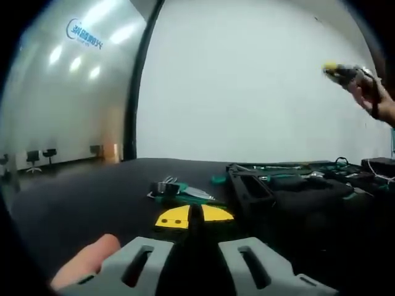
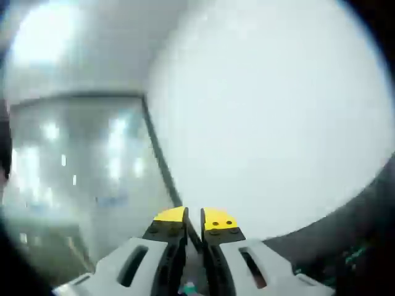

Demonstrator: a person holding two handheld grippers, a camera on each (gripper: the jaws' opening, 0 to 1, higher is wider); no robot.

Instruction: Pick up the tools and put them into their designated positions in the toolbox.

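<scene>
Left gripper view: left gripper (image 1: 195, 217) closed, empty, low over table (image 1: 80, 197); pliers (image 1: 179, 190) loose just ahead, toolbox (image 1: 290, 185) open to the right, part-filled. Right gripper (image 2: 194, 221) closed, raised, seemingly empty. Most placing remains, I'd judge.

An office-like lab or demo room — a black counter (image 1: 92, 185) stands before a plain white wall (image 1: 247, 80), and a glass partition (image 1: 62, 92) with a blue logo (image 1: 85, 32) reflects ceiling lights. Beyond the glass, dark office chairs (image 1: 41, 158) stand on a bare floor. On the counter lies an open black toolbox (image 1: 290, 185) — hand tools beside it.
</scene>
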